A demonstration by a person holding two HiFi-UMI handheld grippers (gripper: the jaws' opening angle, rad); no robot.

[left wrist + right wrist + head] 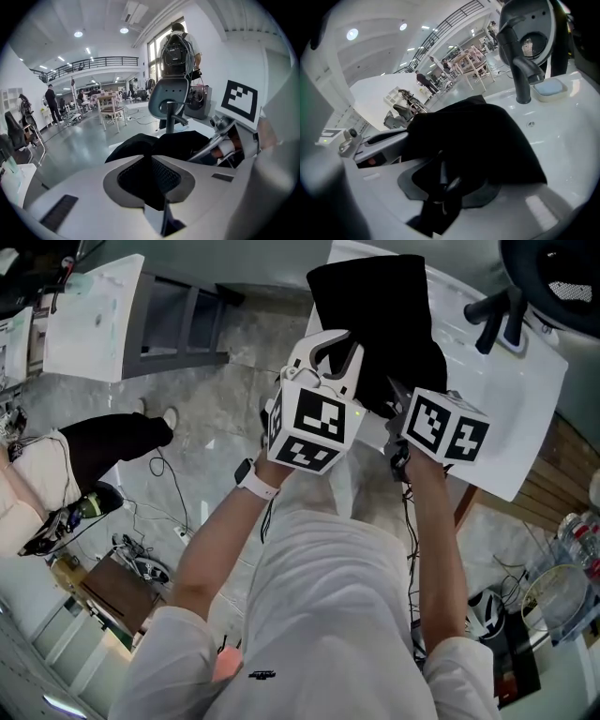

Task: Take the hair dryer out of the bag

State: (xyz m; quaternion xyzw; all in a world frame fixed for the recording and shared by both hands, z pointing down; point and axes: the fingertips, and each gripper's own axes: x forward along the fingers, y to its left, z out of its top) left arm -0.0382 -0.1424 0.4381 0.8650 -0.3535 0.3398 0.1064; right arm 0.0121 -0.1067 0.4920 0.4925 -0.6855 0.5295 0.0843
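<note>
Left tool (153, 168) and right tool (440, 176) each pinch the black bag (375, 315); contents hidden.

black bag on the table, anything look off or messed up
Only the near edge of the black bag: it is bunched where the left gripper and right gripper pinch it. Nothing spilled or torn; no hair dryer shows.

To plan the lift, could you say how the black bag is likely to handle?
The black bag is probably floppy: its cloth folds and sags where the right gripper pinches it. It should not roll, lying flat on the table.
</note>
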